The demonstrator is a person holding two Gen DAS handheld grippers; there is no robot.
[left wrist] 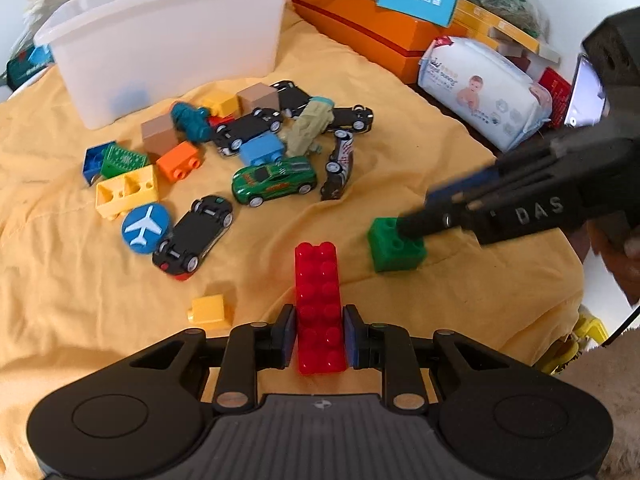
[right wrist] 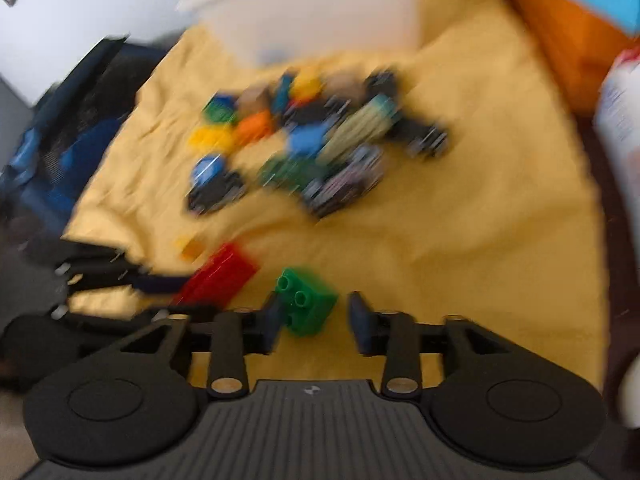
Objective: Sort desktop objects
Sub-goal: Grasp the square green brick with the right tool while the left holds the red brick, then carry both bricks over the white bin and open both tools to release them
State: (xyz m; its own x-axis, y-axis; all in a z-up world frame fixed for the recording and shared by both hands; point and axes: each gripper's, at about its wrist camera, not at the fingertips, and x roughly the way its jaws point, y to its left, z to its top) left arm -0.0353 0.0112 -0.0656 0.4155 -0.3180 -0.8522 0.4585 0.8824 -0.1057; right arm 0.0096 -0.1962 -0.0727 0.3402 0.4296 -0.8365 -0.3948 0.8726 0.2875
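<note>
The left claw (left wrist: 319, 334) is gripping a long red brick (left wrist: 320, 304), both pads pressing on its sides, and the brick is standing up between them over the yellow cloth (left wrist: 60, 280). The right claw (right wrist: 314, 318) is standing open around a green brick (right wrist: 306, 306): one pad is touching it, the other pad is apart from it. The left wrist view is sharp and is showing what the right one is blurring: behind the green brick (left wrist: 396, 246) a green toy car (left wrist: 274, 182), black cars, small bricks and a round plane badge (left wrist: 145, 225), and behind this pile a white bin (left wrist: 168, 36). Only the right wrist view is showing the gap beside the green brick.
</note>
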